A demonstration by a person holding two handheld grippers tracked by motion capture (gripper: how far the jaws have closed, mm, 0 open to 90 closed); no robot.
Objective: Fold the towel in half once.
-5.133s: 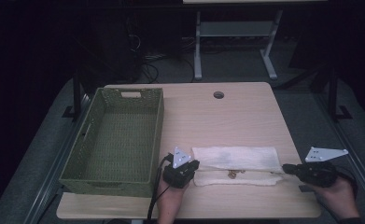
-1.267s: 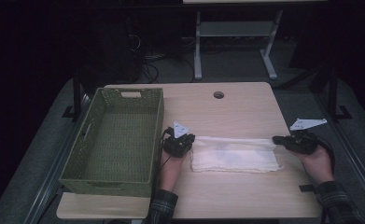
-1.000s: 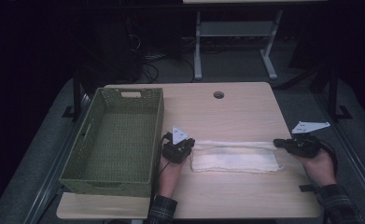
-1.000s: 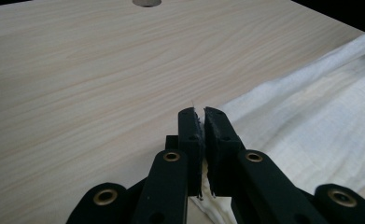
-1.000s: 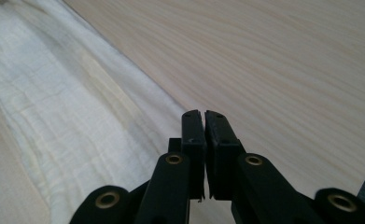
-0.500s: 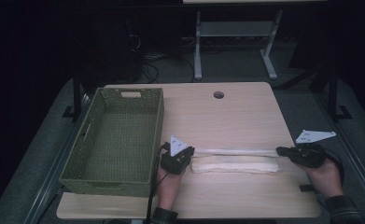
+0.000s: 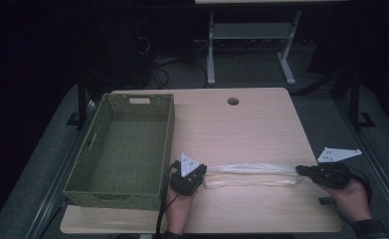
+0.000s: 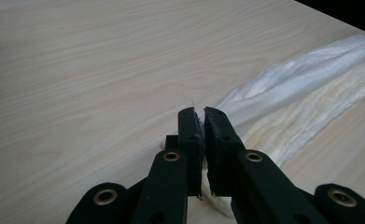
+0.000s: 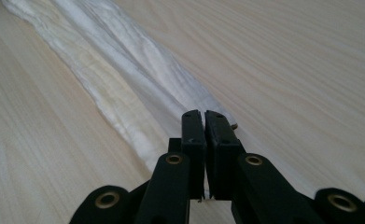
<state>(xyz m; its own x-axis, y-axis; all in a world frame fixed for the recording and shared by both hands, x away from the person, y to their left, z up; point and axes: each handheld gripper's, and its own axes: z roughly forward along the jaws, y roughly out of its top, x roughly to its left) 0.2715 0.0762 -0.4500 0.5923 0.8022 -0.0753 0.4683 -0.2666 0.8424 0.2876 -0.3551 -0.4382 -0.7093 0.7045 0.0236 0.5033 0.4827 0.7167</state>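
The high view was dim, the room behind sunk to near black, and only the table [image 7: 261, 124] caught soft overhead light. It looked grainy, and faint shadow lay inside the basket [image 7: 127, 144]. Both gripper views were brighter and evenly lit, without glare; the near jaws were slightly soft, the far wood grain blurred.

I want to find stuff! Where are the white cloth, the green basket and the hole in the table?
white cloth [image 7: 251, 175], high view, middle of the folded strip.
green basket [image 7: 167, 137], high view, right wall.
hole in the table [image 7: 233, 101], high view, its centre.
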